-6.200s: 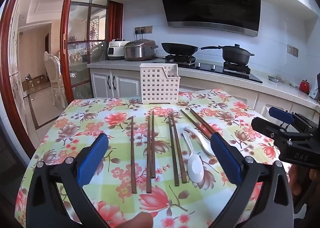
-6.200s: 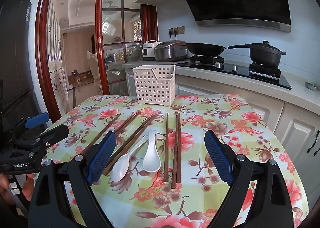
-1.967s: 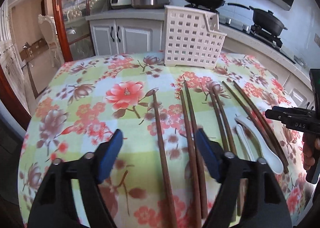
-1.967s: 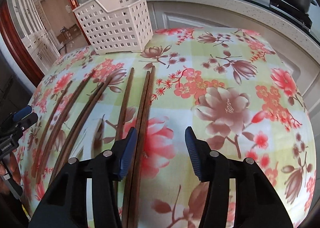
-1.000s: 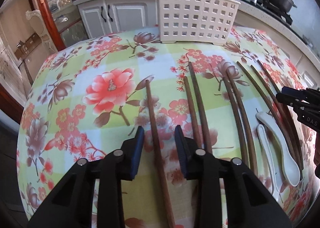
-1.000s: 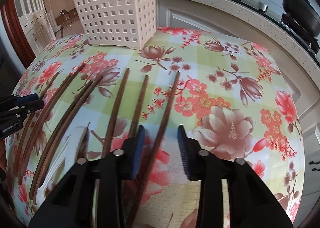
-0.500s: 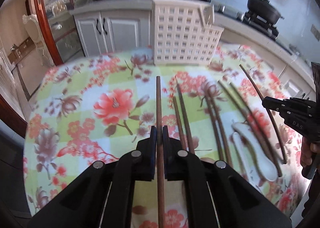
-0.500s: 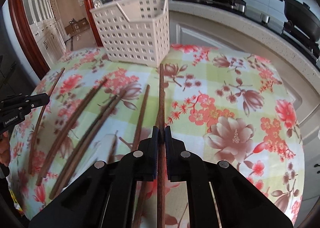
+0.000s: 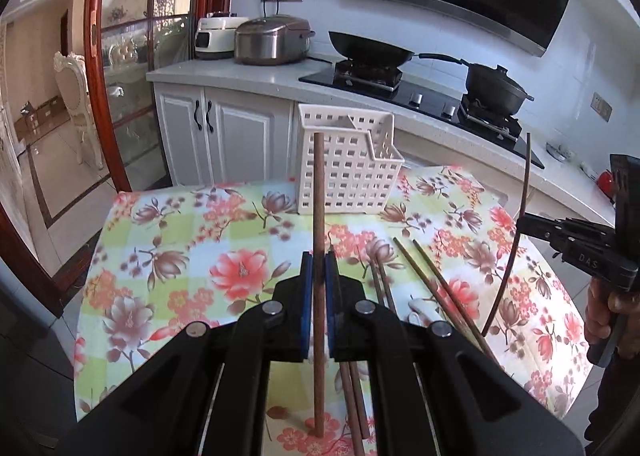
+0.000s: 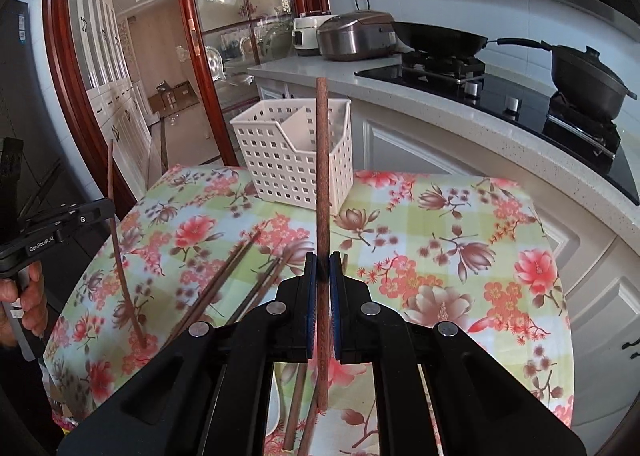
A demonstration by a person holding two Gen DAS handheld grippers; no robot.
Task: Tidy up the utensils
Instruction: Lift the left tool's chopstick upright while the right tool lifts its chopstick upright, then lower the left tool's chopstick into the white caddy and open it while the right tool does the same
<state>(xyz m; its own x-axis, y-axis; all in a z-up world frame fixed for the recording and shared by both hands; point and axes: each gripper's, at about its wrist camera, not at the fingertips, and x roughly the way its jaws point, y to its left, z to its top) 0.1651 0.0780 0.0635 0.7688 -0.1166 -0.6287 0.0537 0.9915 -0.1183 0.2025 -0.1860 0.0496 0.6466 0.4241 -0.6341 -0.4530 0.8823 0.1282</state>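
Two chopsticks are up off the table, left gripper and right gripper each clamped mid-shaft on one chopstick; long overhang may pivot, missing the basket at the far edge.

Two fisheye cameras are riding on handheld grippers, each peering forward and downward along its own fingers from above the near edge of a floral table. The left view is facing the far edge, where a white basket is standing, with the stove behind. The right view is looking from further right at the same basket and stove. Each is catching the other gripper at its frame's side, close by.
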